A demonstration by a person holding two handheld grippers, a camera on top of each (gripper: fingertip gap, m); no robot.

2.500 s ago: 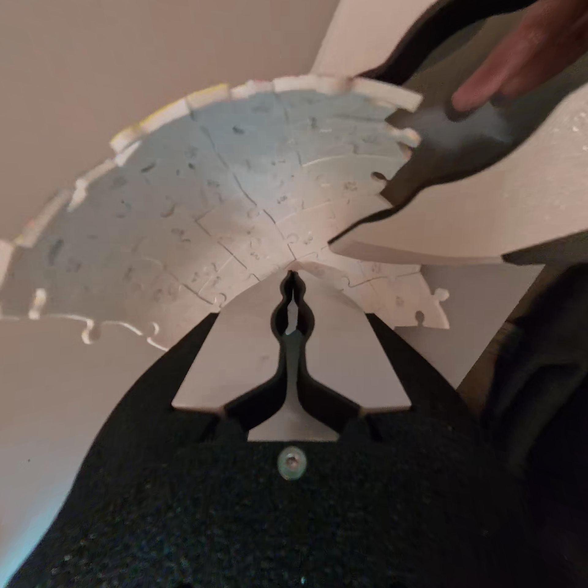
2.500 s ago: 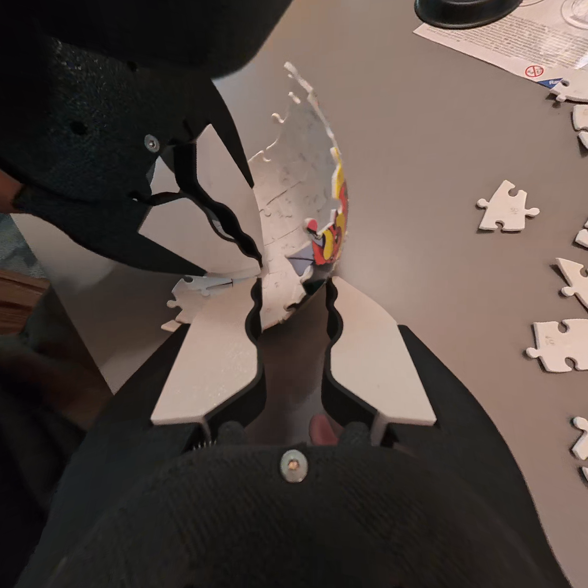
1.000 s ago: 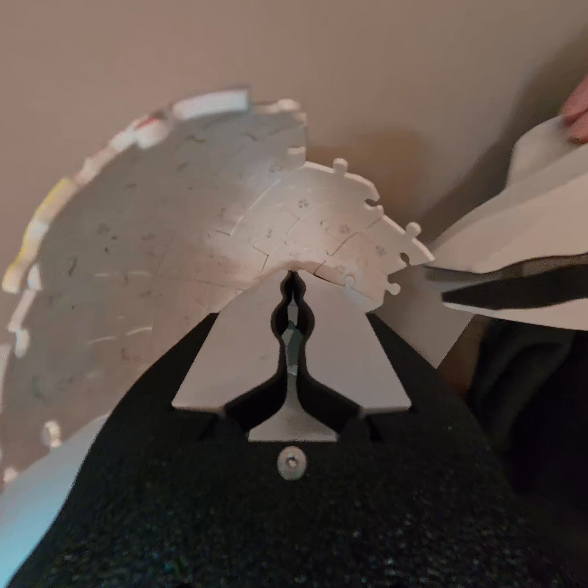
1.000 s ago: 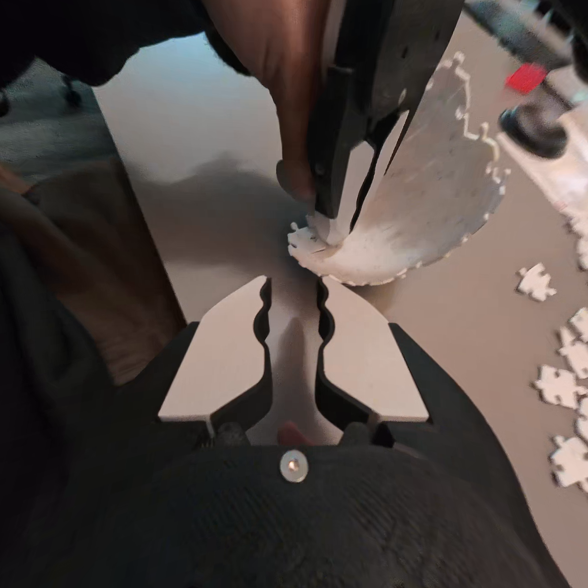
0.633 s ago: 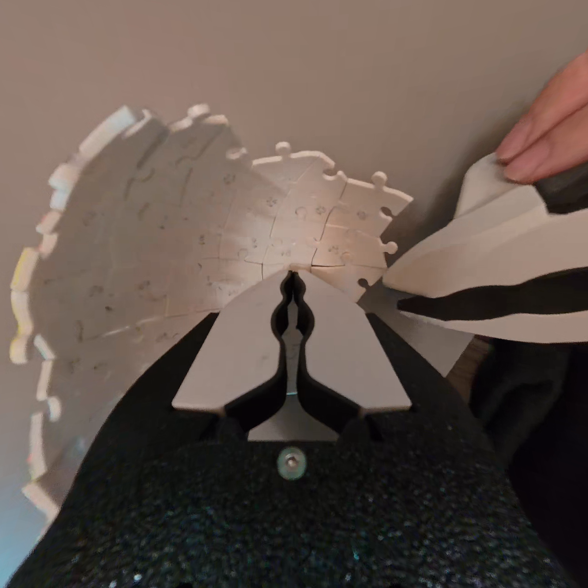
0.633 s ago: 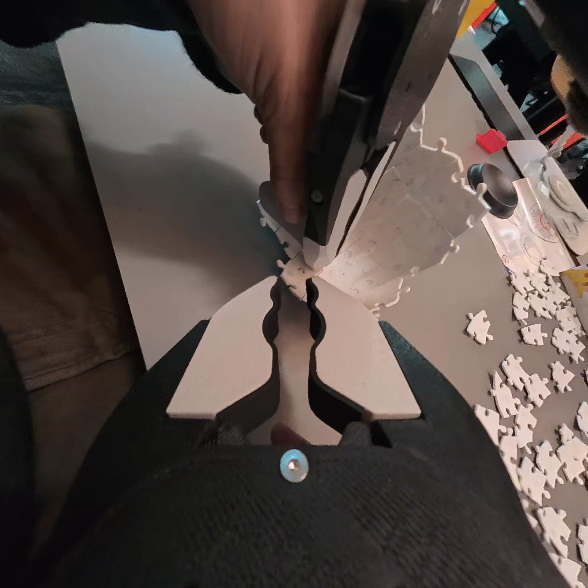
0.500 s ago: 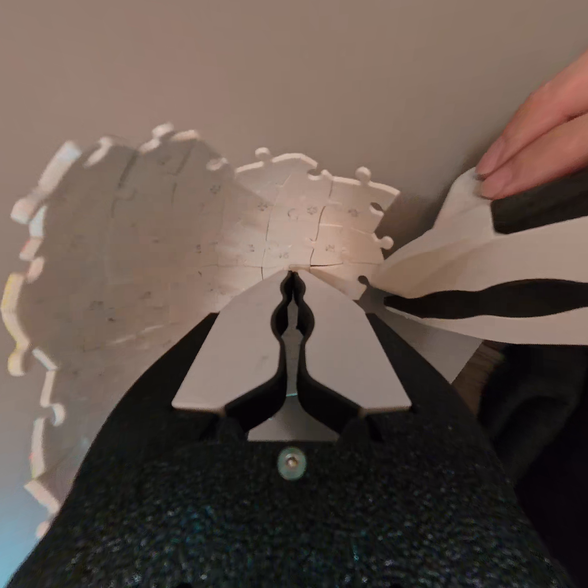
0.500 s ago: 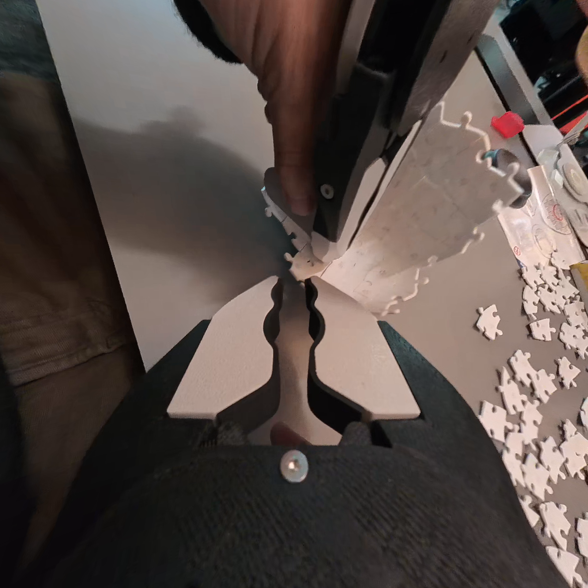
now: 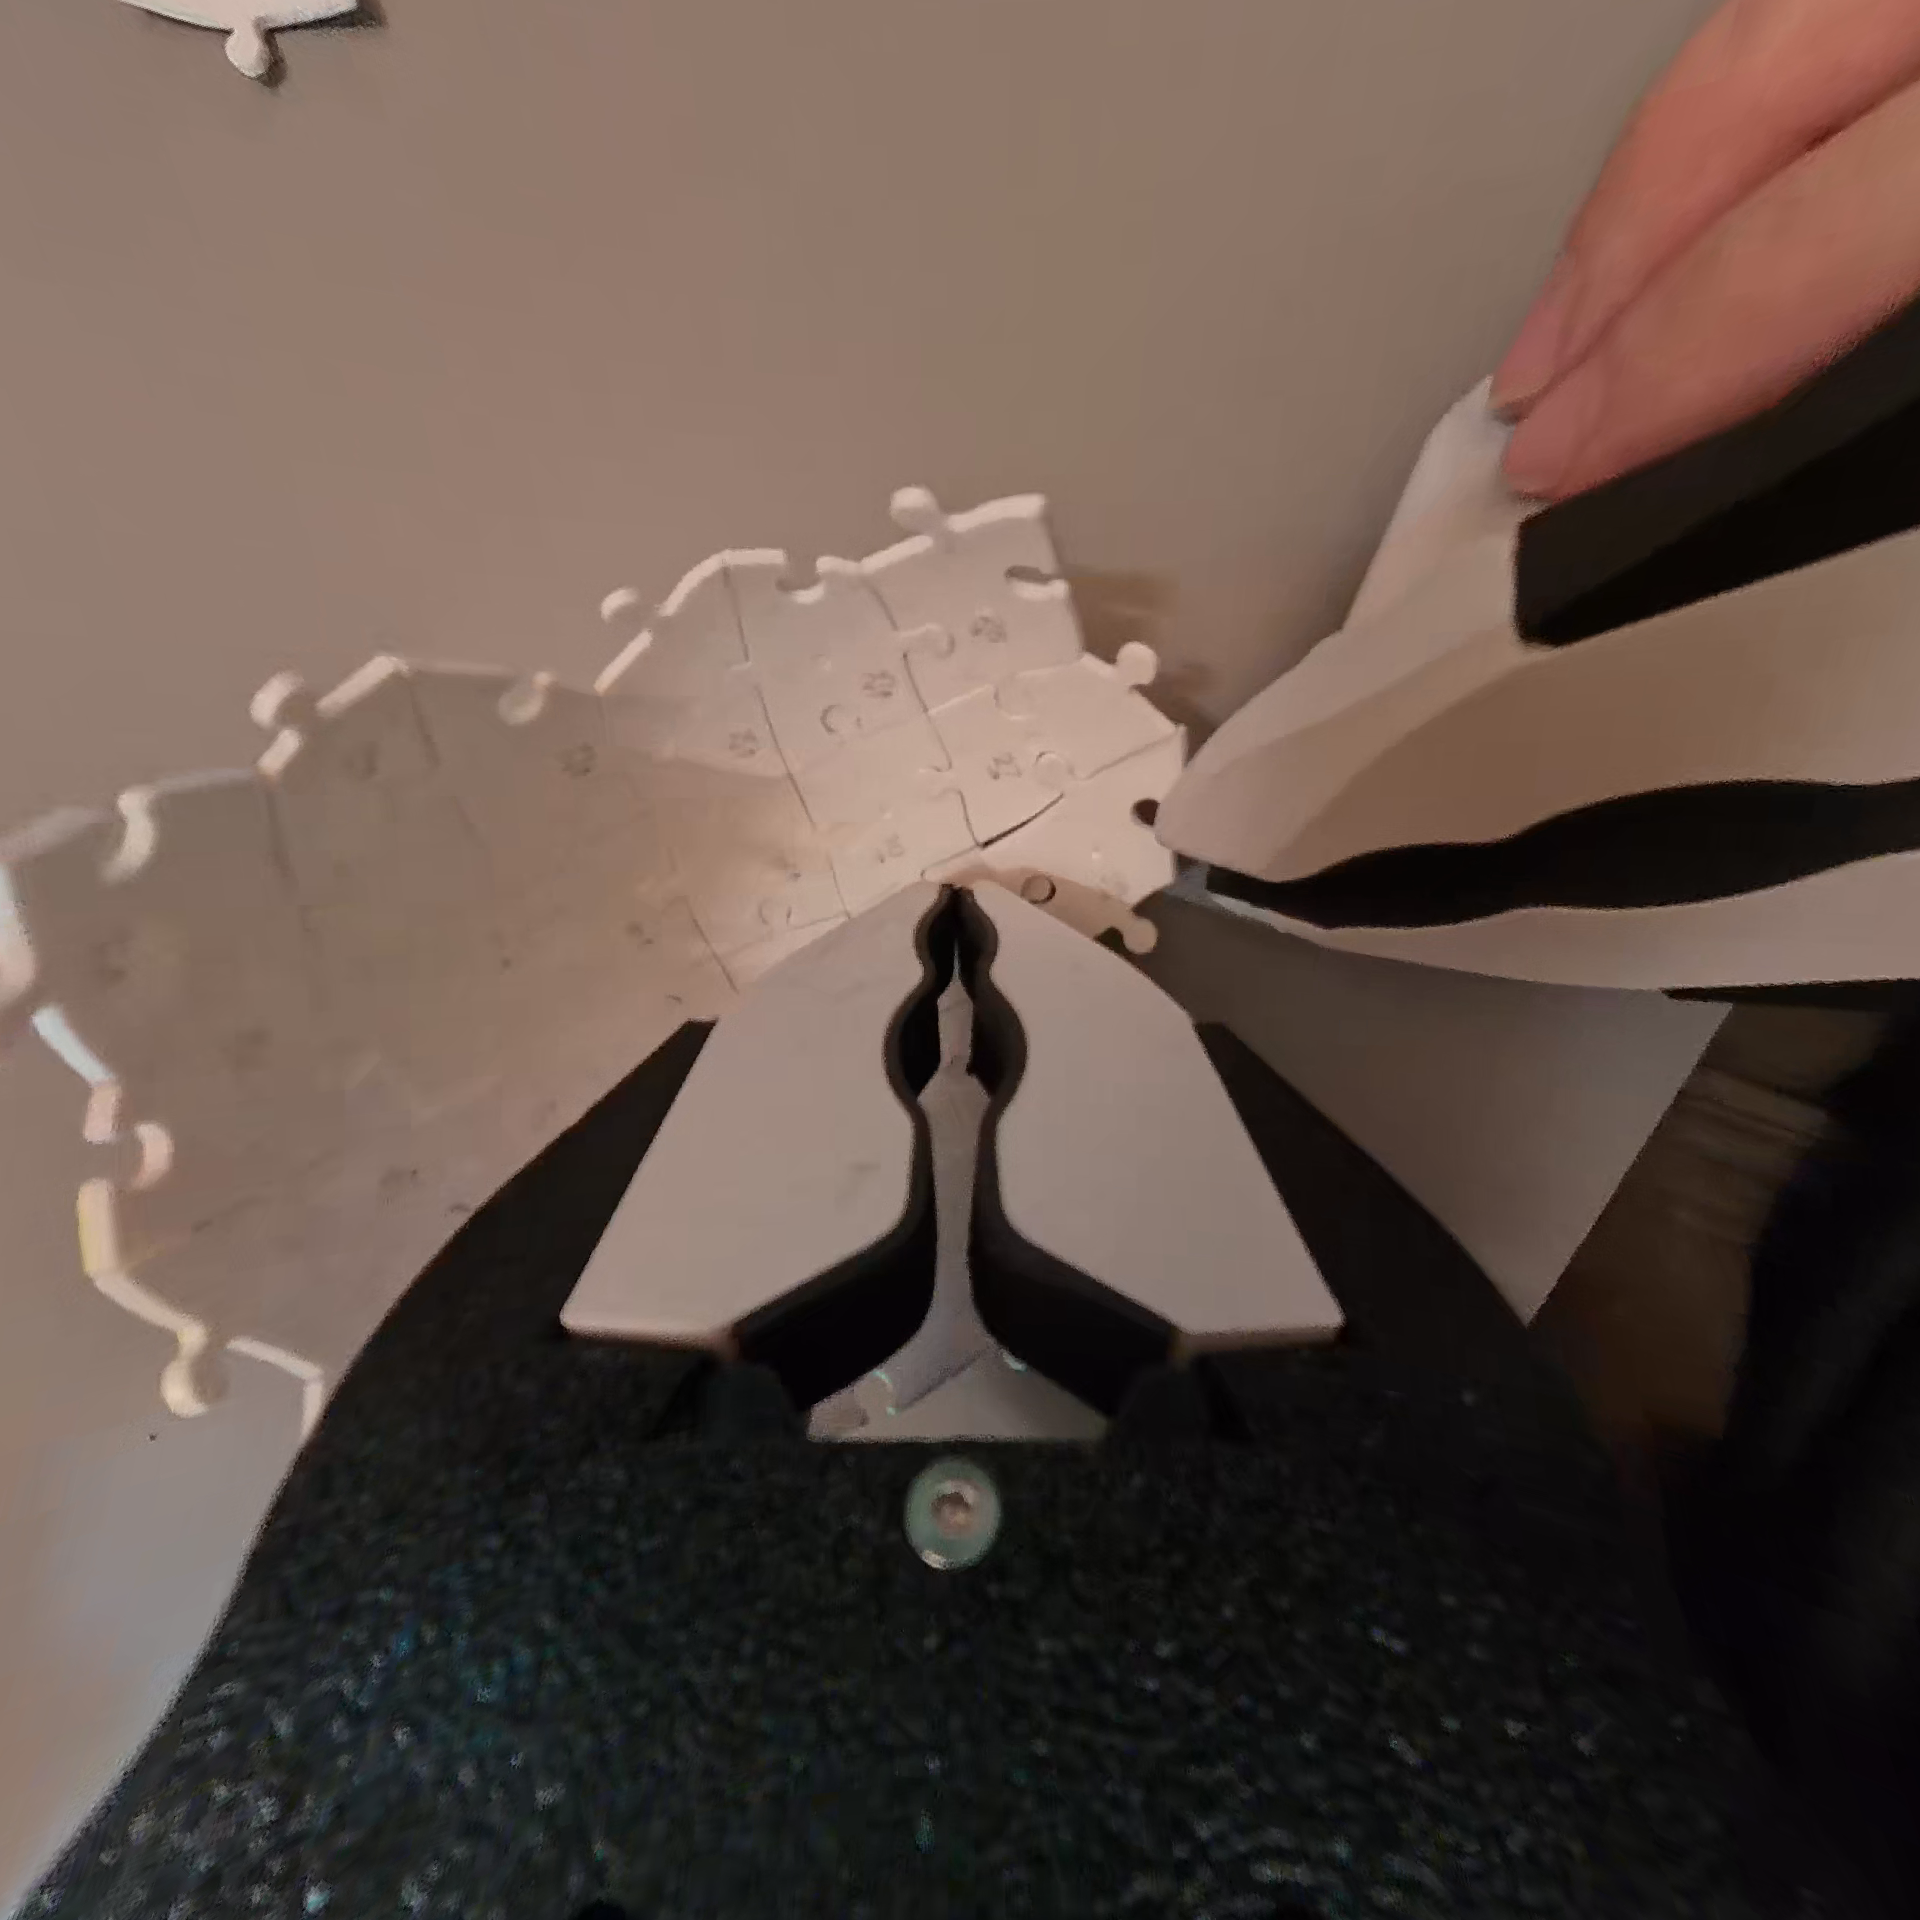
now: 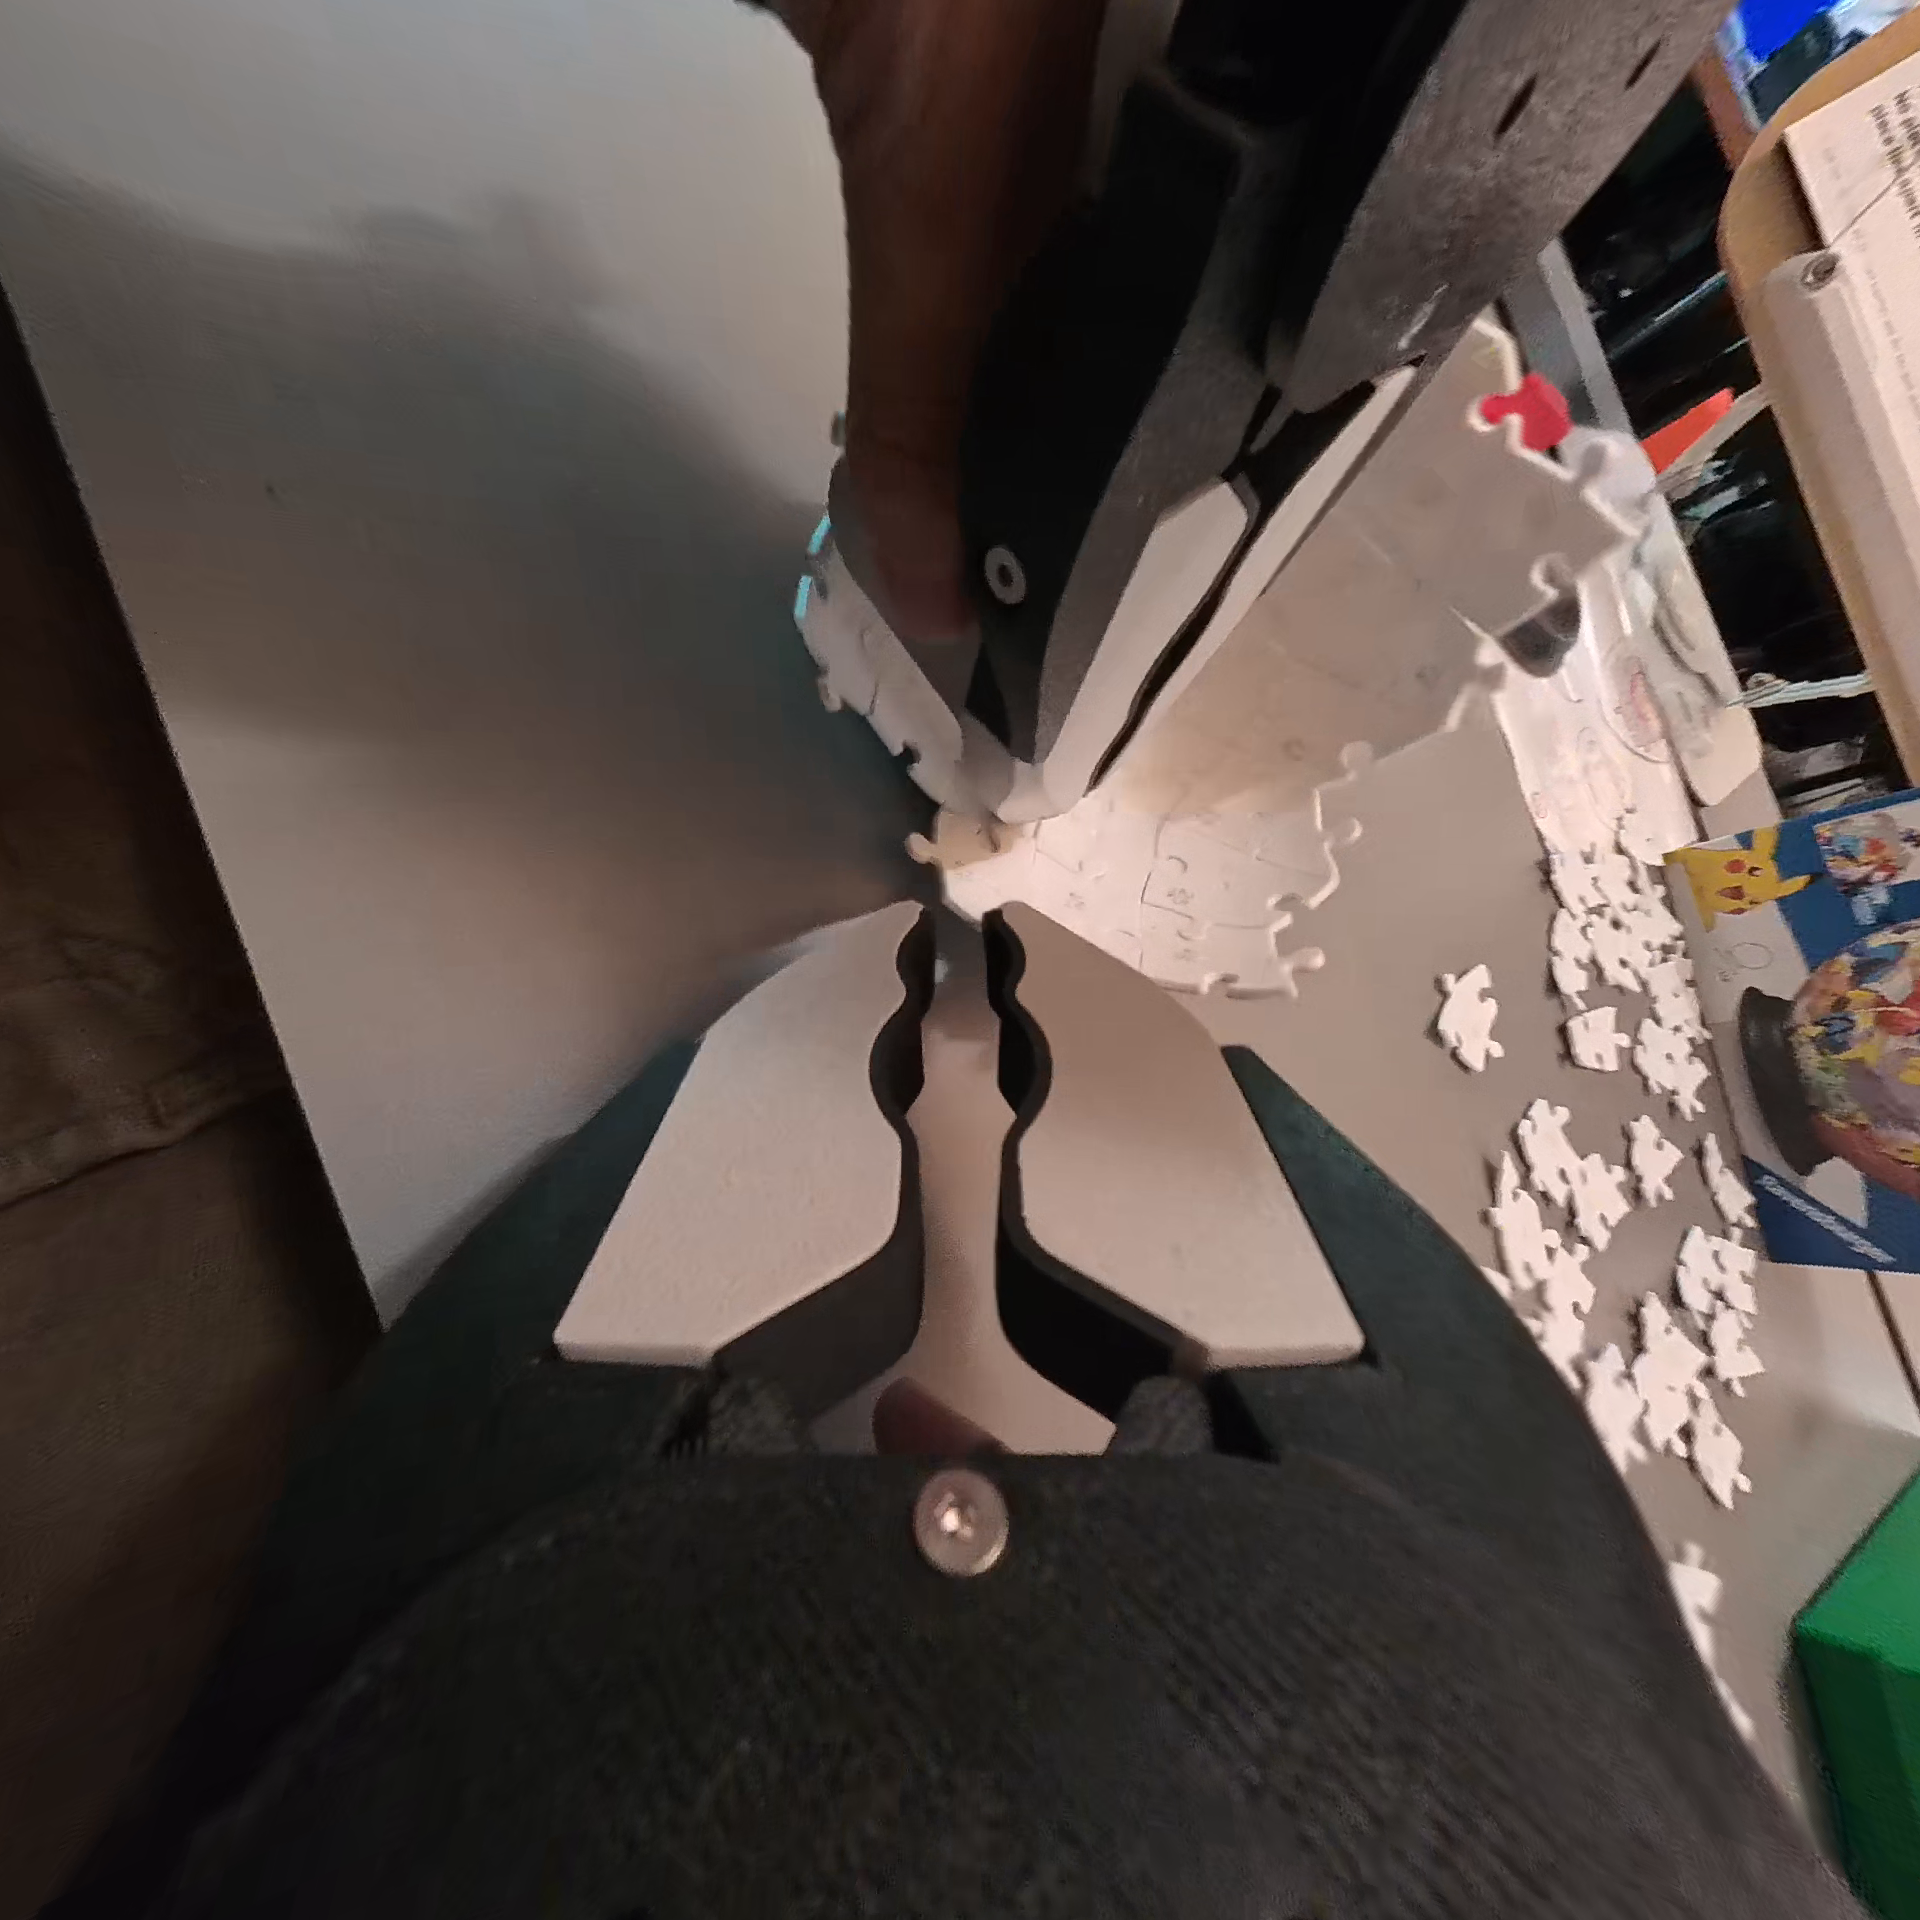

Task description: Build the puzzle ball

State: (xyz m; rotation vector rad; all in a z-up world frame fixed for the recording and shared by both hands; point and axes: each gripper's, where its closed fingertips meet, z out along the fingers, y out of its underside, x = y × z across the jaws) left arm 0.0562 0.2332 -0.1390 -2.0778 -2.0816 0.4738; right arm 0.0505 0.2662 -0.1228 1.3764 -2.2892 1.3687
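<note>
The partly built puzzle ball is a curved white shell (image 9: 831,748) seen from its inner side. My left gripper (image 9: 956,899) is shut on the shell's near edge and holds it above the grey table (image 9: 623,312). My right gripper (image 9: 1174,852) comes in from the right, its tips pinched on the shell's edge beside the left tips. In the right wrist view the right gripper (image 10: 953,914) has its jaws almost together on an edge piece of the shell (image 10: 1195,862). The left gripper (image 10: 997,790) reaches down from above, held by a hand (image 10: 914,312).
Several loose white pieces (image 10: 1600,1174) lie on the table to the right. Beside them are the puzzle's picture box (image 10: 1849,1039) and a green box (image 10: 1870,1683). One loose piece (image 9: 249,16) lies at the far left. The table edge and the person's clothing (image 10: 125,935) are close. Left tips to right tips: about 4 centimetres. The loose piece (image 9: 249,16) sits 15 centimetres or so from the ends of my left fingers. The right camera catches it too, in the right wrist view (image 10: 1452,995).
The shell has turned in the left gripper, and its edge now points at the right gripper. The right gripper narrowed its jaws, came in, and now pinches that edge.
</note>
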